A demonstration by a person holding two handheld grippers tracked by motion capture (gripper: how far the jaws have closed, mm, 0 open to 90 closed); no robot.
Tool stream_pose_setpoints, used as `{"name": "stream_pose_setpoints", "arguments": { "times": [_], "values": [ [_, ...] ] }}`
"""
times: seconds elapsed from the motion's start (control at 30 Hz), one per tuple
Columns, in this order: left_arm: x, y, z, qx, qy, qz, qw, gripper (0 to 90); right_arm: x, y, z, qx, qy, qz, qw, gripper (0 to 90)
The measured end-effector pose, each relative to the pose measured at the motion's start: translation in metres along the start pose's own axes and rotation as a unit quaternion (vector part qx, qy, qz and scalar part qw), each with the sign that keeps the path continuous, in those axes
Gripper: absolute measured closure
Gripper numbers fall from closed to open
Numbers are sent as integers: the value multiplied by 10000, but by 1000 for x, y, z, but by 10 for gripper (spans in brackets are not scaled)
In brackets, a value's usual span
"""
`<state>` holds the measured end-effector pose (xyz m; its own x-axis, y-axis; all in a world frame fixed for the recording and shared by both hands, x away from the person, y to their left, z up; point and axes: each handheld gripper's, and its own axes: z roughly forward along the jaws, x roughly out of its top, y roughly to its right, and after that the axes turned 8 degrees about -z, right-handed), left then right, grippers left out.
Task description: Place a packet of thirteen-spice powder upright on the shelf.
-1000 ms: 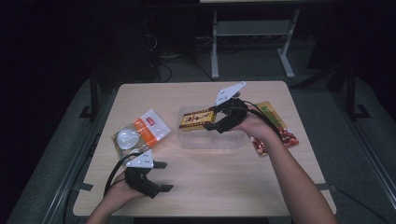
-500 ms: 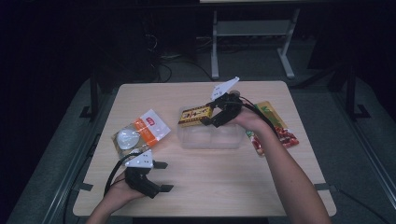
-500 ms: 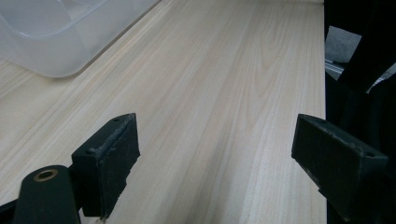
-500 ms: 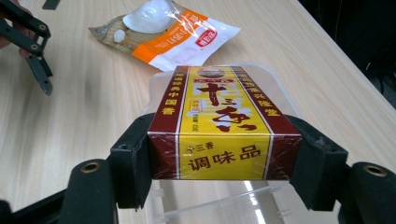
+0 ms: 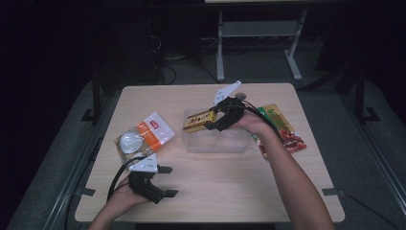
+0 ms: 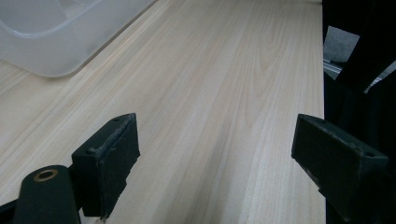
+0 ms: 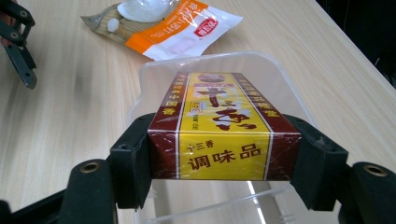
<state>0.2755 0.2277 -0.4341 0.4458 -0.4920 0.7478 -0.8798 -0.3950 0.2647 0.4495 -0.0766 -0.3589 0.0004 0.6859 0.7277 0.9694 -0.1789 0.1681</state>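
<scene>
My right gripper (image 5: 211,122) (image 7: 224,161) is shut on a yellow and maroon spice box (image 5: 198,120) (image 7: 222,128), its pads pressing both long sides. It holds the box just above the clear plastic tub (image 5: 218,142) (image 7: 205,63) at the table's middle, over the tub's far left part. My left gripper (image 5: 168,181) (image 6: 219,158) rests near the front left edge of the table, open, with bare wood between its pads.
An orange and white snack pouch (image 5: 142,135) (image 7: 163,21) lies left of the tub. A green and red packet (image 5: 280,129) lies right of it, partly under my right forearm. The table's front right area is bare wood.
My right gripper has carried the spice box a little leftward and down over the tub. The left gripper has stayed put.
</scene>
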Motion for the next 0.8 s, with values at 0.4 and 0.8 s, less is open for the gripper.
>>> {"name": "stream_pose_setpoints", "arguments": {
  "times": [0.4, 0.8],
  "values": [
    [1, 0, 0, -124, 49, -83, 9999, 147, 5, 2, 2, -19, 94, 20, 10000, 313],
    [1, 0, 0, -149, 35, -56, 9999, 147, 27, 6, 7, -10, 85, -126, 9999, 313]
  ]
}}
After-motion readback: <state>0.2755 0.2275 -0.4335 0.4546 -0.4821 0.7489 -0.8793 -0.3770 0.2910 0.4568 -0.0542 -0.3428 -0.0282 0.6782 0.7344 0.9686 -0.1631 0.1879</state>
